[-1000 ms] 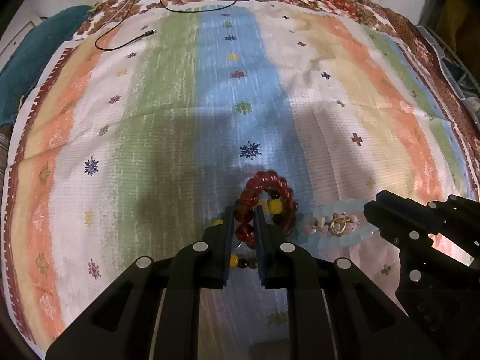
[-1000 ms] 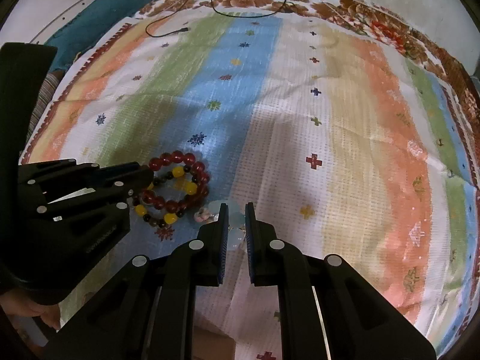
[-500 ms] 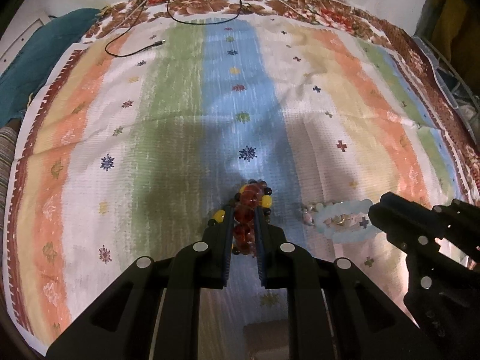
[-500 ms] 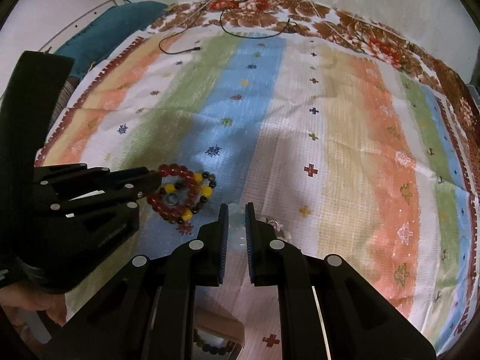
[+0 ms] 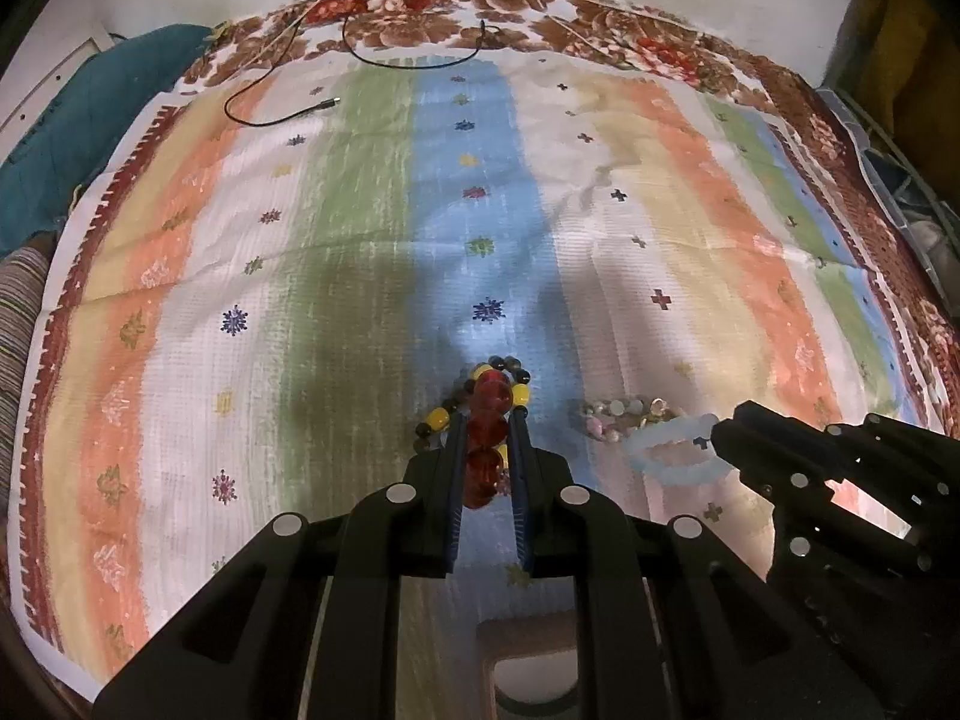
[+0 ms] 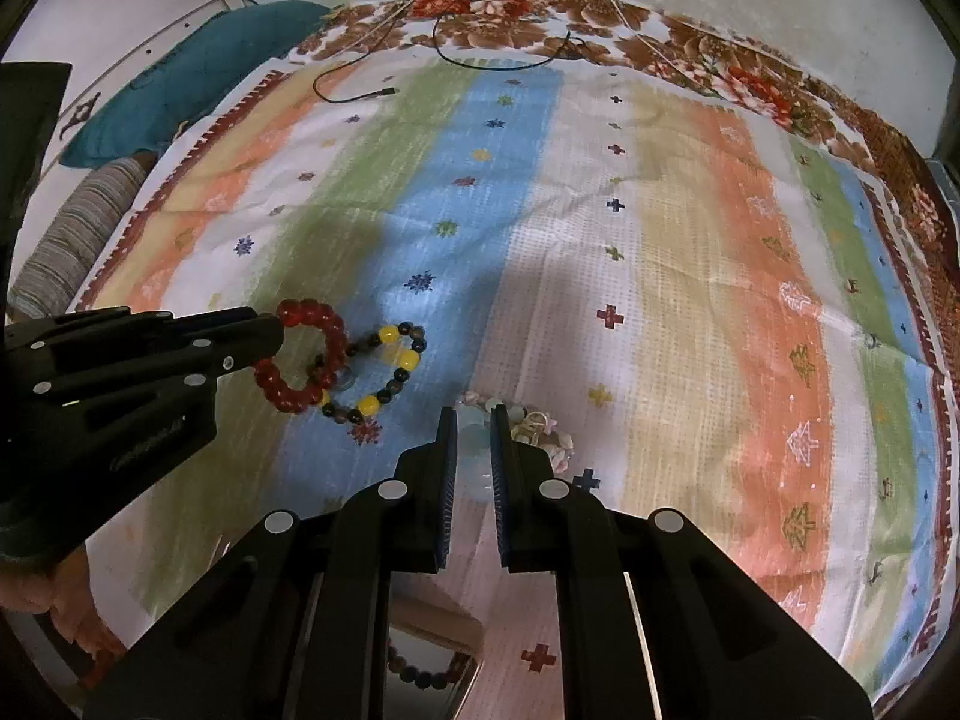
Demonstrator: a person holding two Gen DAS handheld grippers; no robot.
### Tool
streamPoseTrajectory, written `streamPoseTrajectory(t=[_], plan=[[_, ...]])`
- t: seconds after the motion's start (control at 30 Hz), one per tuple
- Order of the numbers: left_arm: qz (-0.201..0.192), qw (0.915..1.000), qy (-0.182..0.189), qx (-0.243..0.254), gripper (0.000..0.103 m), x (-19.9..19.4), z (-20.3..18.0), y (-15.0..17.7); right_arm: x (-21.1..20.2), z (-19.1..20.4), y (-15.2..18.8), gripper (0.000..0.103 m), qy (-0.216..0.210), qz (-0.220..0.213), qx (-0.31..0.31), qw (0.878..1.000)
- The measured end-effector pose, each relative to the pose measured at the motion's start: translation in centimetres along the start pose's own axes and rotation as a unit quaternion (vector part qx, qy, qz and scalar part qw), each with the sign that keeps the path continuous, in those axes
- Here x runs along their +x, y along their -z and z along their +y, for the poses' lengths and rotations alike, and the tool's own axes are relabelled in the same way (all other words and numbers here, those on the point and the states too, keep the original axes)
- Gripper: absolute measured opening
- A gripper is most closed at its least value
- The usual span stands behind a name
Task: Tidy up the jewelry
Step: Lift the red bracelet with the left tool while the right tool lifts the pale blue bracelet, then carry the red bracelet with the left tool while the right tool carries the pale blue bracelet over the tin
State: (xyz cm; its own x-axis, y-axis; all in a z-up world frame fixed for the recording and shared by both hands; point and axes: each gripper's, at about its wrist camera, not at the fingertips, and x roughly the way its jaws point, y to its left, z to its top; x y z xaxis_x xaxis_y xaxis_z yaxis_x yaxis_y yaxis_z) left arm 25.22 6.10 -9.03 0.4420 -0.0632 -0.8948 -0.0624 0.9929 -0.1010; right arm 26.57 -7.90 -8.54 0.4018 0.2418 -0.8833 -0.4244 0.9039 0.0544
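Observation:
My left gripper (image 5: 489, 420) is shut on a red bead bracelet (image 5: 487, 429), which shows edge-on between the pads. In the right wrist view the red bracelet (image 6: 288, 399) hangs as a ring from the left gripper (image 6: 276, 336). A yellow and dark bead bracelet (image 6: 408, 357) hangs tangled with it just above the striped cloth (image 6: 660, 240). My right gripper (image 6: 474, 420) is shut on a pale blue bracelet (image 6: 474, 438). In the left wrist view the pale blue bracelet (image 5: 672, 456) hangs from the right gripper (image 5: 720, 438). A shell and pink bead bracelet (image 6: 552, 444) lies on the cloth below.
An open box (image 6: 432, 660) with dark beads inside sits at the near edge under the grippers. A black cable (image 5: 288, 114) lies at the far side of the cloth. A teal cushion (image 6: 192, 78) rests beyond the left edge. A hand (image 6: 36, 594) shows at lower left.
Both grippers have risen and lifted their bracelets off the cloth. The red bracelet, with the yellow one caught on it, now hangs edge-on. The pale blue bracelet has left the shell bracelet.

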Motion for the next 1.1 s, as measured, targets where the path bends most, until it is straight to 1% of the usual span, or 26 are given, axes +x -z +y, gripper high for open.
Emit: streamPoseTrajectory(t=[0.43,0.67,0.83,1.1], plan=[[-0.02,0.9997,0.013,0.003,0.013,-2.7,-0.7,1.1,-2.1,0.0,0.8,0.012,-0.005,-0.016,0.007,1.0],[-0.033,0.9991,0.027,0.01,0.013,-4.6,-1.6,2.4,-3.4,-0.5,1.6,0.012,-0.002,-0.026,0.016,1.0],[-0.032,0.999,0.029,0.012,0.013,-5.3,-1.8,3.3,-4.6,-0.2,2.2,0.012,-0.006,-0.036,0.016,0.999],[-0.055,0.9977,0.037,0.013,0.013,-7.7,-2.3,4.9,-6.1,0.2,3.1,0.012,-0.015,-0.048,0.01,0.999]])
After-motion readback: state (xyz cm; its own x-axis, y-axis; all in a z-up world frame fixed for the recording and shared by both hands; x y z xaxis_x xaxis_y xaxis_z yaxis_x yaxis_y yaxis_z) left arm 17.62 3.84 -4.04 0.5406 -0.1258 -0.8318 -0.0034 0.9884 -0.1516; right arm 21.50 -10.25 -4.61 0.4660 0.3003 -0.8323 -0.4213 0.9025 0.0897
